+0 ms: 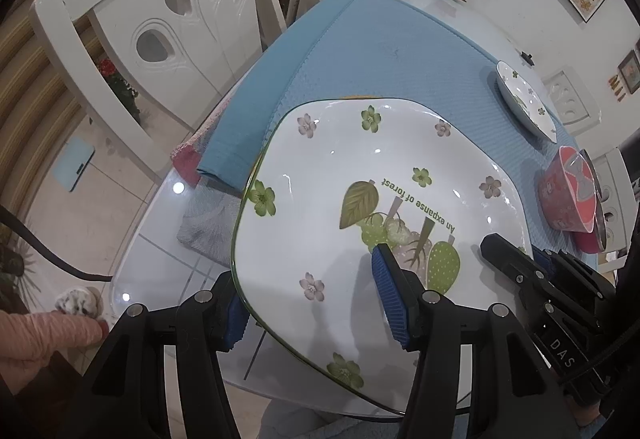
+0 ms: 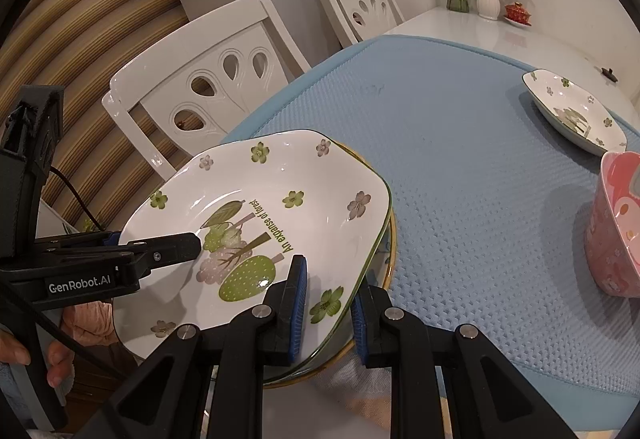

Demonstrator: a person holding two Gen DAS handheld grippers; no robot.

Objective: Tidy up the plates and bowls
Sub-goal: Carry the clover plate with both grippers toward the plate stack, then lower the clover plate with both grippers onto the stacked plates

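Both grippers are pinching the white square ceramic plate with green flowers (image 2: 256,223) by opposite rims, left gripper (image 1: 312,303) half-spread, right gripper (image 2: 330,313) nearly closed, probably steadying it over a yellow-rimmed plate (image 2: 390,255) on the blue-matted desk (image 2: 460,159) for stacking.

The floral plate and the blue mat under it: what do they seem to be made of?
The floral plate looks like glazed ceramic: glossy white, sharp light spots, printed flowers and a thin green rim. The blue mat looks like soft fabric or foam, matte, with a dimpled woven texture; which one is unclear.
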